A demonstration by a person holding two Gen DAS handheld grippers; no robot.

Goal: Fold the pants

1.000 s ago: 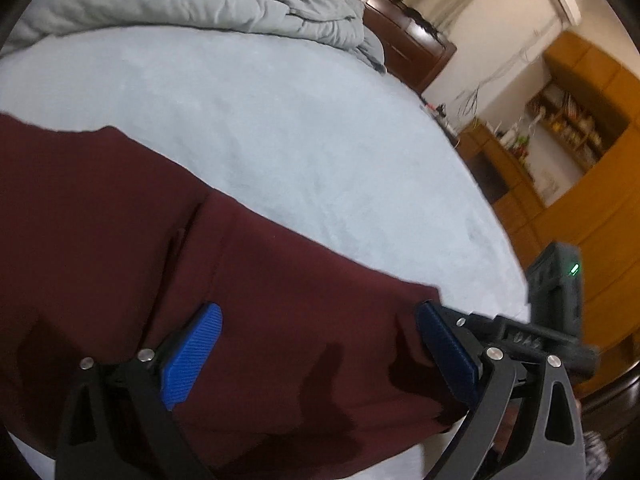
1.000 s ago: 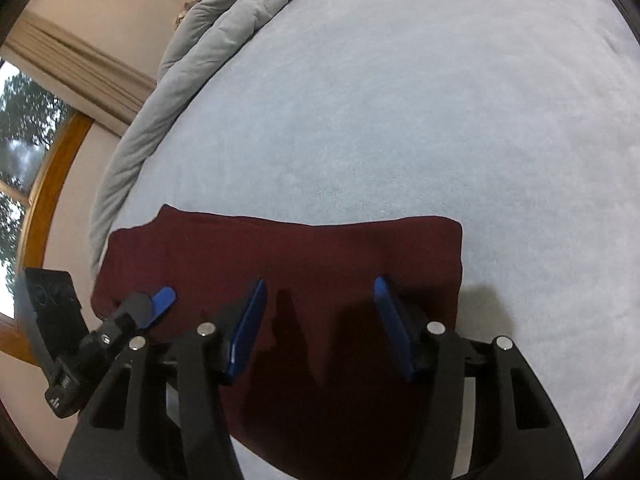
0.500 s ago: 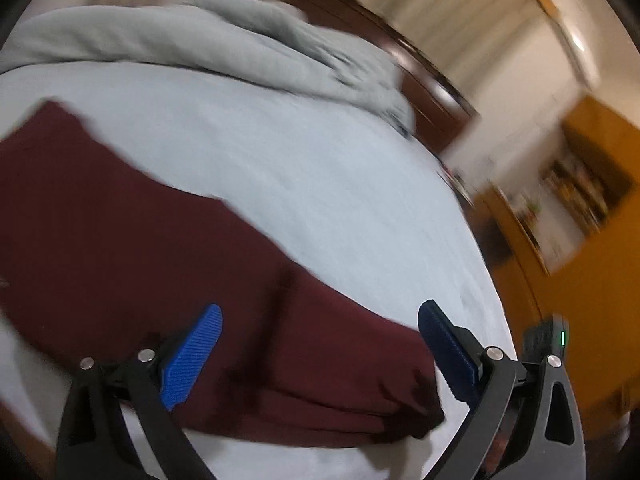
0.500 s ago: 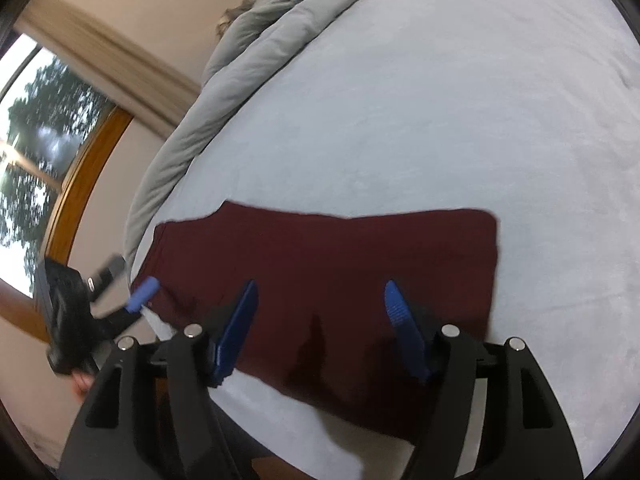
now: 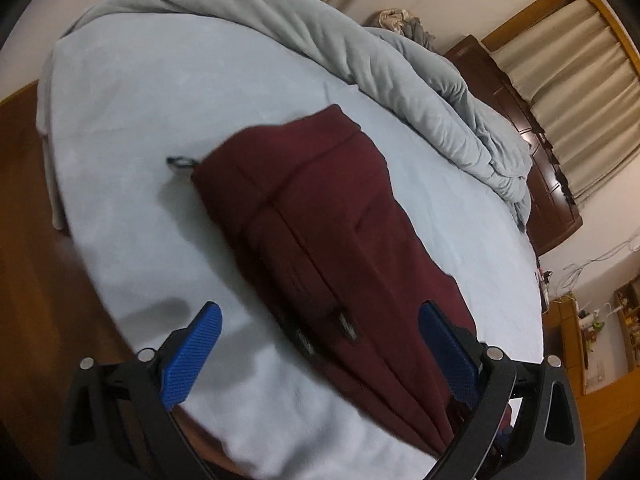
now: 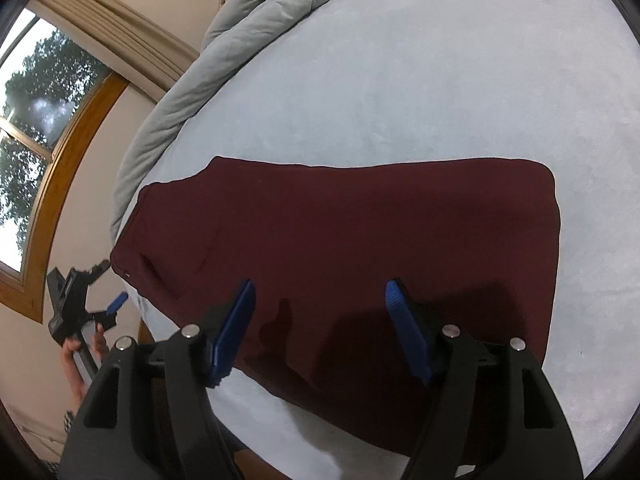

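Dark maroon pants (image 5: 340, 240) lie folded flat on the pale blue bed sheet (image 5: 160, 100). In the right wrist view the pants (image 6: 340, 240) spread across the middle of the sheet (image 6: 400, 80). My left gripper (image 5: 318, 332) is open and empty, raised above the near end of the pants. My right gripper (image 6: 320, 312) is open and empty, above the pants' near edge. The left gripper also shows in the right wrist view (image 6: 100, 304), held in a hand off the bed's left corner.
A grey duvet (image 5: 400, 80) is bunched along the far side of the bed. A dark wooden headboard (image 5: 540, 152) and curtains (image 5: 568, 60) stand beyond it. A small dark object (image 5: 180, 162) lies on the sheet by the pants. A window (image 6: 32, 120) is at left.
Both grippers have pulled back and up from the pants. The left gripper has swung off the bed's corner, so it sees the pants lengthwise.
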